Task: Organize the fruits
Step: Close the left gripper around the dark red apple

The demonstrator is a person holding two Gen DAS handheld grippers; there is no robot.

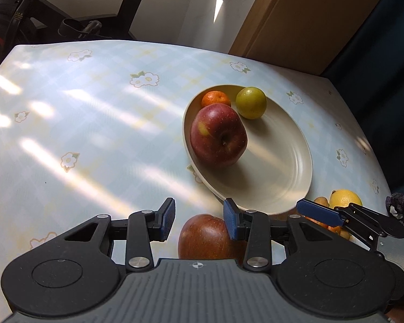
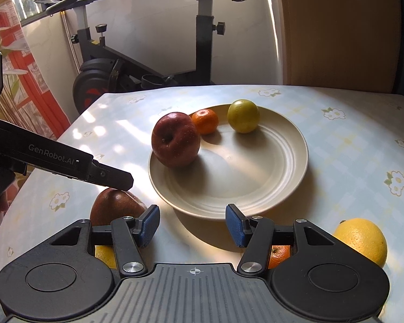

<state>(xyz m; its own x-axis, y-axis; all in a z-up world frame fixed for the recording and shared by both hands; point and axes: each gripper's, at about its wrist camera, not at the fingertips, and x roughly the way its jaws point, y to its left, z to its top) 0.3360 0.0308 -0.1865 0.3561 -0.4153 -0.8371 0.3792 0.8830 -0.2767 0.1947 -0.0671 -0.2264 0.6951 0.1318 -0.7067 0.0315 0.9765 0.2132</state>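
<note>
A: Since the left hand-held gripper [image 1: 198, 219] hangs over the loose apple [image 1: 211, 238] on the counter [image 1: 80, 123], the risk I note first is a glancing grip. Round fruit, smooth tablecloth: if the pads close off-centre, the apple likely squirts out and rolls, maybe into the plate [image 1: 282, 183] just beyond it.

B: Agreed. Jaws state?

A: Partly open, pads apart, nothing between them that I can see pressed. From the right wrist view the left hand-held gripper's tip sits right at the top of that apple [image 2: 115, 206]; touching or just above, I cannot tell.

B: And the right hand-held gripper [image 2: 192, 227]?

A: Also partly open, a bit wider, holding nothing. It points at the near rim of the plate [image 2: 256, 210]. A lemon [image 2: 362, 242] lies to its right on the counter, with an orange [image 2: 278, 255] tucked under its finger linkage.

B: Second risk?

A: Crowding. Plate already holds a big apple [image 2: 175, 140], a mandarin [image 2: 205, 121] and a green fruit [image 2: 243, 116], all bunched at the far side. Setting another apple down against them could nudge one over the low rim. Also both tools work close together near the plate's front edge; a collision seems possible.
</note>
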